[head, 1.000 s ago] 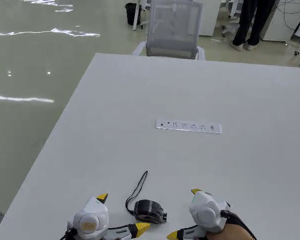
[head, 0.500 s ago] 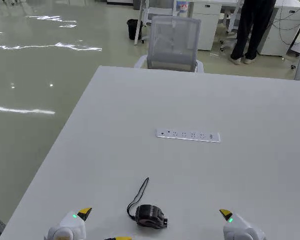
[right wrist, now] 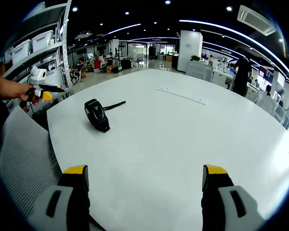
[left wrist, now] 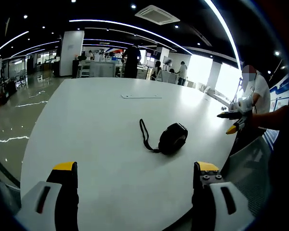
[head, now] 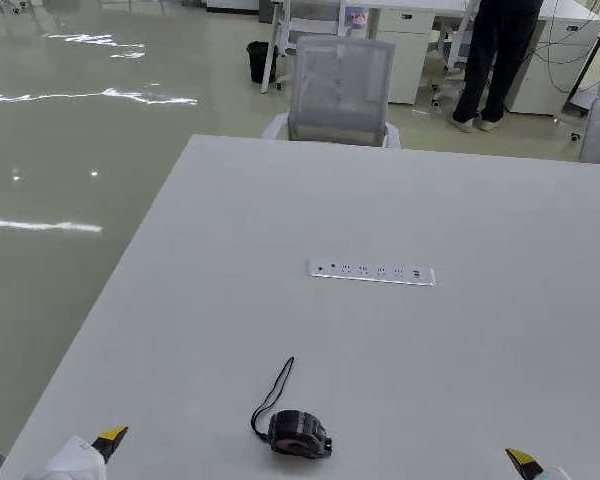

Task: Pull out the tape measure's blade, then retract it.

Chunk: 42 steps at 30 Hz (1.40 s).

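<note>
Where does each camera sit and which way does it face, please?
Left gripper view: on the left gripper, near the table edge, facing the tape measure; own open jaws below.
Right gripper view: on the right gripper, facing across the table; own open jaws below.
Head view: on the headset, looking forward and down; gripper tips at both bottom corners.
Shared: all show the tape measure and power strip.

One tape measure (head: 300, 434), one power strip (head: 372, 273), one table (head: 400, 190), two grippers (left wrist: 134, 169) (right wrist: 147, 169)
</note>
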{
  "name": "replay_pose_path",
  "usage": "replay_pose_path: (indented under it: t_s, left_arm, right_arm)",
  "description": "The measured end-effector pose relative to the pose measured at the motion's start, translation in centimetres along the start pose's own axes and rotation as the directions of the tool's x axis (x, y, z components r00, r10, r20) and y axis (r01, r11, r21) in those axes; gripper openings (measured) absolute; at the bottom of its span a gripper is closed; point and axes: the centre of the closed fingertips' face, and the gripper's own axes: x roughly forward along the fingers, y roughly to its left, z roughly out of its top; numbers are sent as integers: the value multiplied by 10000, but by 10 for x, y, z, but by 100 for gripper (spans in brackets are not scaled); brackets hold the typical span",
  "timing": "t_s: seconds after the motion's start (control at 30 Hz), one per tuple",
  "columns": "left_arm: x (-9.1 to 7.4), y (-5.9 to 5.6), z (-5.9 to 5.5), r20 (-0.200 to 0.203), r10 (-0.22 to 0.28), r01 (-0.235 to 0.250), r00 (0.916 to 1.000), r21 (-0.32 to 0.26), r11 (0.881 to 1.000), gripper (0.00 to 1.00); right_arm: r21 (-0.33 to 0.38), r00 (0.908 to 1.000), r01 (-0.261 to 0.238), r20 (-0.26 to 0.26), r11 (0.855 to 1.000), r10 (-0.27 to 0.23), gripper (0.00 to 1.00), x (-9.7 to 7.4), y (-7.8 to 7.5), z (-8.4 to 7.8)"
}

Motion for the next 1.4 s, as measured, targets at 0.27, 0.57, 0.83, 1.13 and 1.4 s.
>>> replay_pose_path:
  t_s: [0.27, 0.57, 0.83, 1.13, 1.4]
  left_arm:
    - [-23, 8, -6, 238, -403, 397, 9989, 234, 9989, 99]
    - [-37, 19, -25, -268, -207, 211, 9994, 164, 9996, 99]
    - [-38, 18, -22, -144, -52, 54, 9999, 119, 9999, 99]
    - [-38, 7, -23, -277, -566, 569, 9980, 82, 9983, 99]
    - [-33, 7, -16, -268, -581, 583, 9980, 82, 9983, 99]
  right_arm:
    - [376, 9999, 82, 99, 9993, -86, 100, -33, -13, -20]
    - [433, 9997, 238, 17, 9988, -239, 100, -50, -19, -39]
    - [-37, 9996, 105, -273, 9999, -106, 100, -52, -16, -41]
    - [63, 9991, 327, -279, 9994, -325, 100, -60, -23, -44]
    - [62, 9990, 330, -288, 9994, -328, 100, -65, -24, -49]
